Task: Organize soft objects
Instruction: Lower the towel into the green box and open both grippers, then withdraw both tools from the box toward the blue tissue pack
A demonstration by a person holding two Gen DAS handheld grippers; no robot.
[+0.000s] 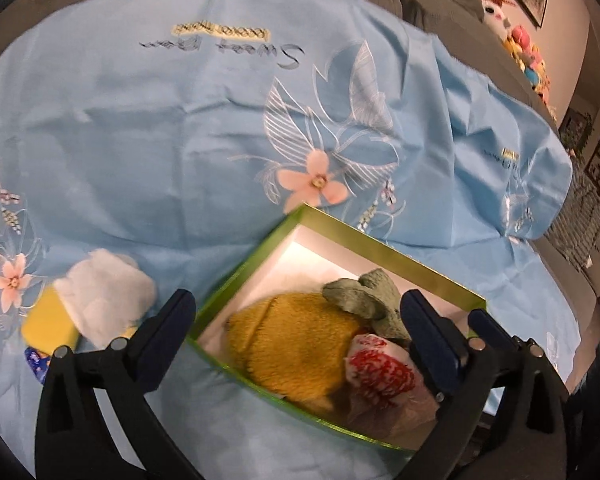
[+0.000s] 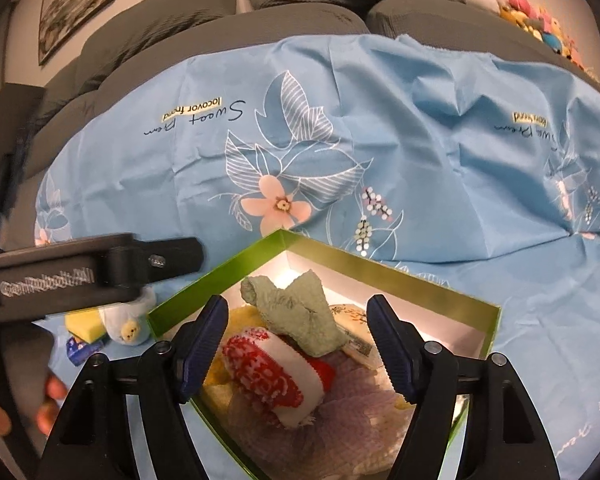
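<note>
A green box (image 1: 342, 230) (image 2: 332, 254) with a white inside lies on the blue flowered cloth. In it are a yellow plush (image 1: 296, 340), a green cloth (image 1: 360, 292) (image 2: 300, 312), a red-and-white cloth (image 1: 380, 364) (image 2: 276, 368) and a purple cloth (image 2: 360, 412). My left gripper (image 1: 296, 320) is open and empty over the box's near left side. My right gripper (image 2: 296, 336) is open and empty above the box contents. Left of the box lie a white plush (image 1: 104, 296) (image 2: 130, 326), a yellow sponge (image 1: 52, 324) (image 2: 84, 322) and a small blue packet (image 1: 38, 362) (image 2: 80, 350).
The blue cloth (image 1: 180, 140) (image 2: 420, 140) covers a grey sofa (image 2: 180, 12). Several colourful plush toys (image 1: 520, 44) (image 2: 540, 20) sit on the sofa back at the right. Framed pictures (image 2: 76, 4) hang on the wall. The left gripper's body (image 2: 80, 276) crosses the right wrist view.
</note>
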